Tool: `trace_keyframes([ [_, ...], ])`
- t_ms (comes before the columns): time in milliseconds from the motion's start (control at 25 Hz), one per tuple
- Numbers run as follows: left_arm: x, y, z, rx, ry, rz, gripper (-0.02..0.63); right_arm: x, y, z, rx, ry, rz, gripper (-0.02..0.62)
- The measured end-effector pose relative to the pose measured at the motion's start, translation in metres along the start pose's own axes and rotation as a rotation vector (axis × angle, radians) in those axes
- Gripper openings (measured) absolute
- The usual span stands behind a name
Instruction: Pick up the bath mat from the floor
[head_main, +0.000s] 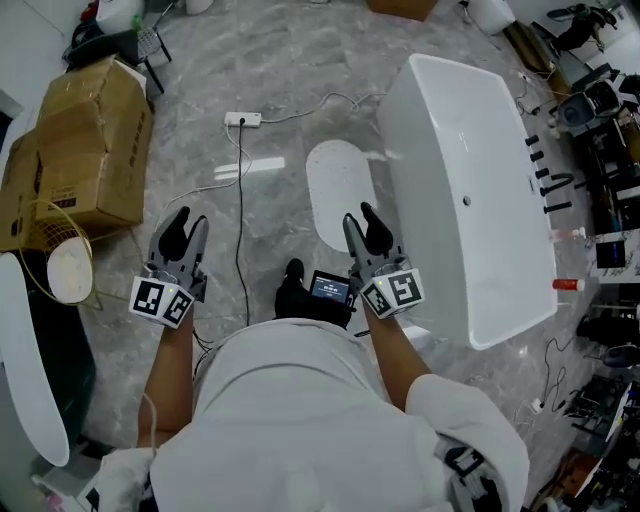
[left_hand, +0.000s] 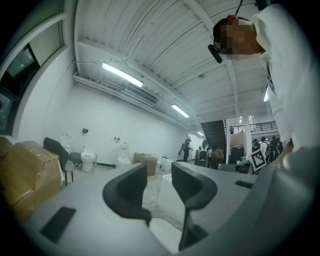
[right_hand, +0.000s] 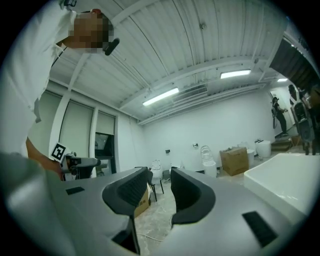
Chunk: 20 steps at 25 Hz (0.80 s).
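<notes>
Holding the right gripper (head_main: 366, 228) and left gripper (head_main: 182, 232) left of the bathtub (head_main: 398, 140), jaws parted, gripping nothing. Seeing the bath mat (head_main: 340, 192) lying flat on the floor just beside the bathtub's left wall. Spotting cardboard boxes (head_main: 90, 150) standing well left, contents hidden.

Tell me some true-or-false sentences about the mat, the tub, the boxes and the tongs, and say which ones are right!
1. The white bath mat lies flat on the floor beside the bathtub. True.
2. The left tongs and the right tongs are both open with nothing between them. True.
3. The right tongs are lifting the mat. False: the mat lies on the floor and neither tongs grip it.
4. The cardboard boxes stand inside the bathtub. False: they stand on the floor at the left of the head view, away from the tub.
</notes>
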<state>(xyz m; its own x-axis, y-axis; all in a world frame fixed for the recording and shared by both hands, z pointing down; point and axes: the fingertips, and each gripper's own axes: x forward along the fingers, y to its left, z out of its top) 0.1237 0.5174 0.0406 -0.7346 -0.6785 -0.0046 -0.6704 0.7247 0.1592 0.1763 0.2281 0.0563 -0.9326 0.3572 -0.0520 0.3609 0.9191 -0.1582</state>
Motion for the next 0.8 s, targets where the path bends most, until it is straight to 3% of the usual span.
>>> trace_keyframes([
  [160,0.061,0.035,0.005,0.017,0.05,-0.016,0.158,0.06,-0.033,0.002,0.017,0.005,0.024,0.164],
  [400,0.135,0.072,0.003,-0.018,0.058,-0.026,0.158,0.123,-0.074,-0.006,0.044,0.01,0.008,0.164],
  [640,0.21,0.11,-0.011,-0.051,0.083,-0.114,0.158,0.167,-0.101,-0.024,0.035,0.031,-0.052,0.164],
  [800,0.28,0.137,-0.03,-0.077,0.111,-0.233,0.158,0.196,-0.135,-0.032,0.023,0.033,-0.168,0.164],
])
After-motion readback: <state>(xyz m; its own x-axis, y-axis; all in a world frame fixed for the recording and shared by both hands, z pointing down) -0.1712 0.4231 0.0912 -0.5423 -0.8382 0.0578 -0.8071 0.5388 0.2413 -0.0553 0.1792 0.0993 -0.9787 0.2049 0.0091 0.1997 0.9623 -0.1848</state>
